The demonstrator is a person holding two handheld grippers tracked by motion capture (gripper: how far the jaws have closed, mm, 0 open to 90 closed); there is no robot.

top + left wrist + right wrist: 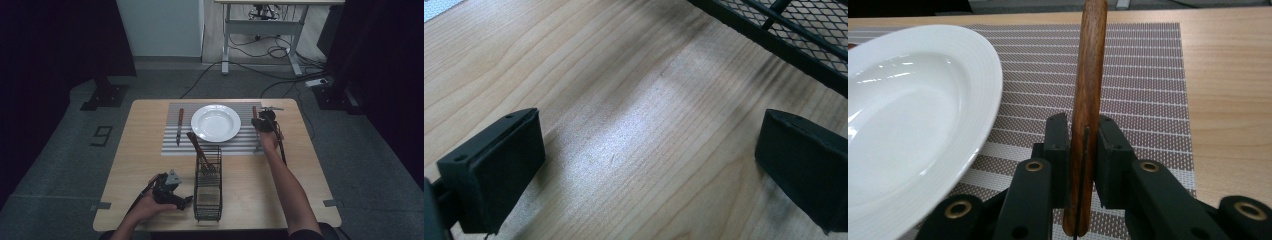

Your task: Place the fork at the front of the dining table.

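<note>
A white plate (216,122) sits in the middle of a striped placemat (172,147). Left of it on the mat lies a knife (179,126) with a wooden handle. My right gripper (263,121) hovers just right of the plate, shut on a wooden-handled utensil (254,112). In the right gripper view the handle (1089,85) stands up between the jaws of the right gripper (1083,137), beside the plate (908,115). My left gripper (179,196) rests low at the front left, open, next to a black wire basket (207,187). Its jaws stand wide apart over bare wood with nothing between them.
Another wooden-handled utensil (196,146) leans out of the basket's far end. The basket's mesh wall (804,35) is close on the left gripper's (649,150) far right. Beyond the table are a grey floor, cables and a desk frame (260,30).
</note>
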